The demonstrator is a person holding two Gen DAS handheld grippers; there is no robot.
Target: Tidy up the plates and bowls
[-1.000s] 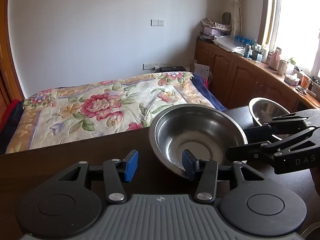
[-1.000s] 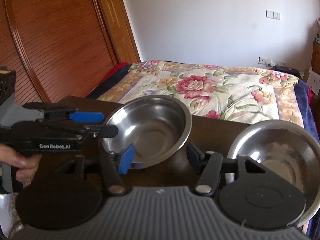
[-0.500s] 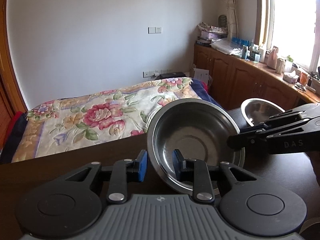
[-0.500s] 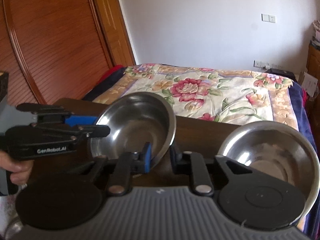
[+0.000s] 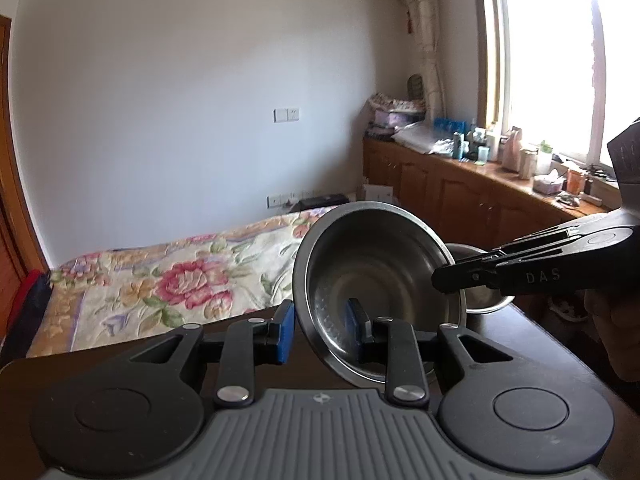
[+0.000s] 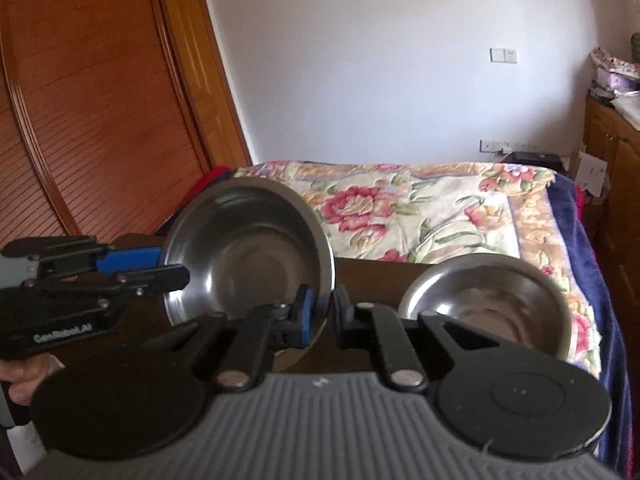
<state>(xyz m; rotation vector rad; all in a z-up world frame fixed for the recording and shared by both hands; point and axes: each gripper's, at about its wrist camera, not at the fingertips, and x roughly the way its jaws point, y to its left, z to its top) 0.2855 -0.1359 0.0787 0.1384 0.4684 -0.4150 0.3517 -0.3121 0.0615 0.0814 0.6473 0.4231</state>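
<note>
A steel bowl (image 5: 380, 280) is held up off the dark table, tilted, with both grippers on its rim. My left gripper (image 5: 320, 326) is shut on its near-left rim. My right gripper (image 6: 320, 312) is shut on its right rim; in the right wrist view the same bowl (image 6: 248, 256) fills the centre-left. The right gripper's fingers (image 5: 480, 276) come in from the right in the left wrist view. The left gripper (image 6: 132, 268) shows at the left in the right wrist view. A second steel bowl (image 6: 484, 304) rests on the table to the right, and it also shows in the left wrist view (image 5: 480, 298).
The dark wooden table (image 6: 380, 276) ends at a bed with a floral quilt (image 6: 420, 208). Wooden wardrobe doors (image 6: 80, 120) stand at the left. A wooden cabinet with bottles and clutter (image 5: 500, 176) runs under the window on the right.
Both grippers closed on the bowl's rim and lifted it; it rose and tilted more upright. The second bowl stayed on the table.
</note>
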